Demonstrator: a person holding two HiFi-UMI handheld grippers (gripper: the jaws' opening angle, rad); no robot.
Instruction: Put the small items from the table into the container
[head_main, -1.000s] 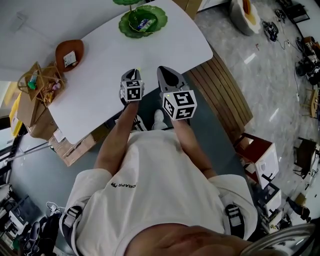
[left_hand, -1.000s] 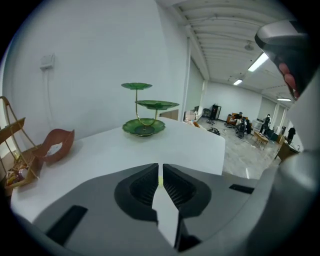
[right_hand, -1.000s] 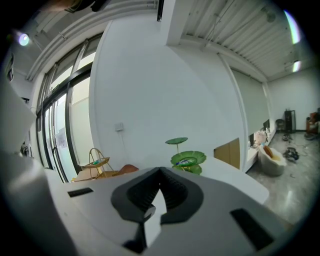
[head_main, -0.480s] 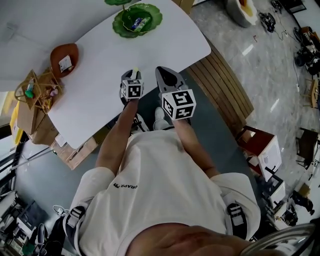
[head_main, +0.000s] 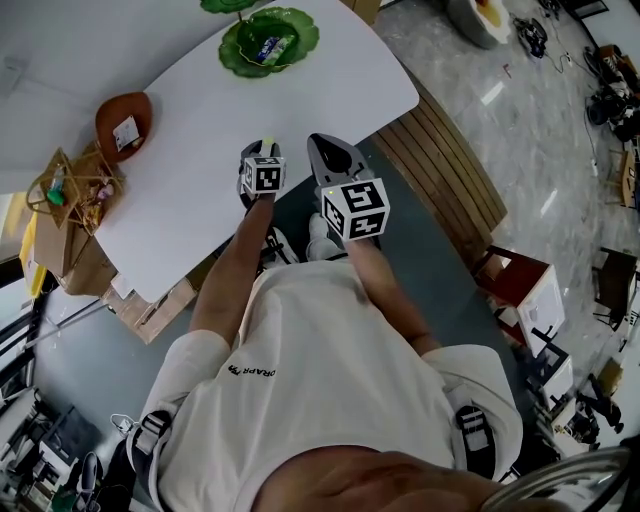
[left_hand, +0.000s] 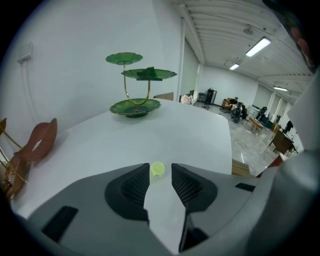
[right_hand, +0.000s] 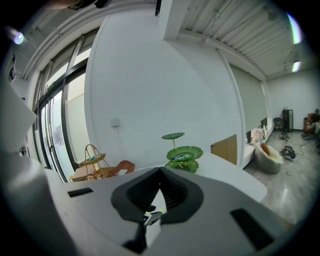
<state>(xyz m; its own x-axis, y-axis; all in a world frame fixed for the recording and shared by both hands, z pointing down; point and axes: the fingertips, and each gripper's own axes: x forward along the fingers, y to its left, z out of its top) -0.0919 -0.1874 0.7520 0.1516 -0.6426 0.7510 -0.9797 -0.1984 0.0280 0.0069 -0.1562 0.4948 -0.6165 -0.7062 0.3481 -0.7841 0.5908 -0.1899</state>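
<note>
At the far left a basket (head_main: 65, 190) and a brown dish (head_main: 112, 108) are sitting on the white surface (head_main: 200, 150); neither is concerning me yet.

I am working the left gripper (left_hand: 160, 171), which is pointing down at the near part of the surface. Its jaws are opening, and the piece (left_hand: 157, 169), a small yellow-green thing, is lying on the surface right at their tips. It is between them, but neither pad is pressing on it.

So I am judging this as the pick-up step: the grasp is being lined up and nothing is lifted. As I read it, the next move calls for easing the tips a little further round the piece and clenching gently on something so small. Then I would be carrying it far across to the green stand (head_main: 235, 55). Its lowest dish is already holding a wrapper and looks like the container. The brown dish could be meant instead; I cannot tell.

The piece is looking round, like a little cap, so I am finding no long axis. It is too small to tell which way it is facing.

To the right, the right gripper (right_hand: 160, 172) is hanging just beside the left one, jaws clenched together on nothing, looking toward the stand.
</note>
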